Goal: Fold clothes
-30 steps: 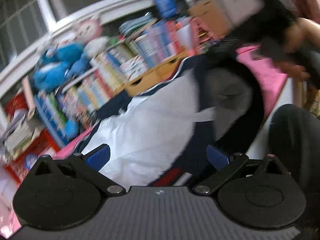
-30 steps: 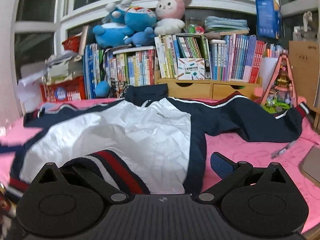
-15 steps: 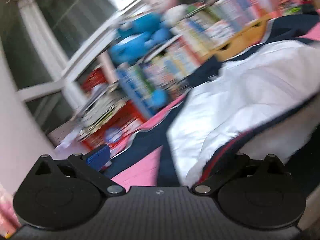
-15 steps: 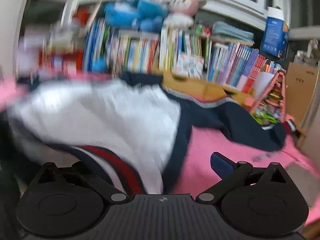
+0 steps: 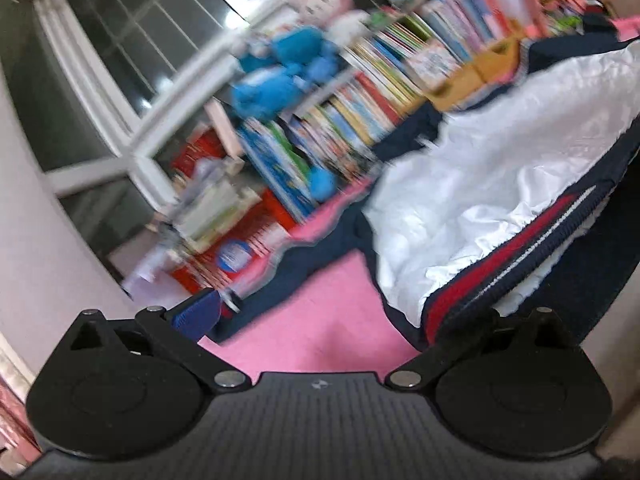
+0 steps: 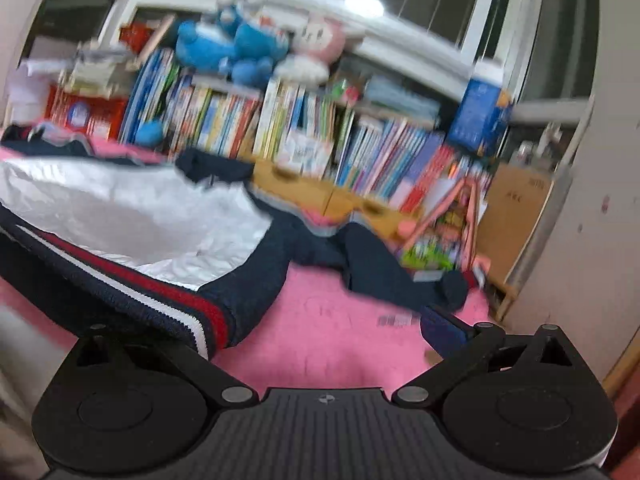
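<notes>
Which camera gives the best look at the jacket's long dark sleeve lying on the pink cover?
The right wrist view: the sleeve stretches across the pink cover to its cuff. The left wrist view shows mainly the jacket's white lining and striped hem; that sleeve is not visible there.

The jacket (image 6: 132,216) ahead of both grippers was navy with a white, shiny lining, and its ribbed hem (image 5: 516,256) carried red, white and navy stripes. It lay on a plain pink cover (image 6: 332,320), which showed between the black gripper arms with their blue finger pads (image 5: 198,314). Beyond it stood many-coloured books (image 6: 280,120), with bright blue plush toys (image 6: 228,50) and a pink-and-white one (image 6: 316,48) on top.
</notes>
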